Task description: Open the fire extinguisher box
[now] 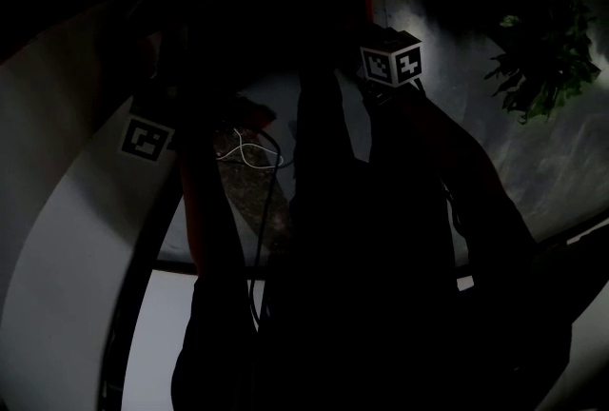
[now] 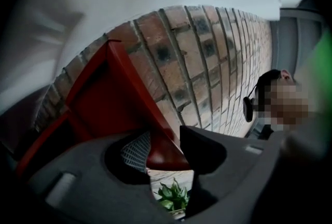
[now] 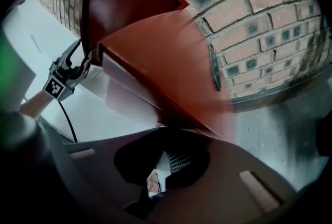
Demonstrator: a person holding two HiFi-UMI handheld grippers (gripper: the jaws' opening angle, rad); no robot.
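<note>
The red fire extinguisher box hangs on a brick wall. Its red door stands swung out, blurred, with a dark handle on its face. My right gripper has its jaws drawn close together where the door's lower edge runs in between them. My left gripper is open, and the box's lower corner shows through the gap between its jaws. From the right gripper view the left gripper sits beside the box's left edge. The head view is very dark: only the marker cubes of the left gripper and right gripper stand out.
A green potted plant stands at the right; the plant also shows below the left jaws. A person stands by the brick wall. A white wall flanks the box. A white cable hangs near the left gripper.
</note>
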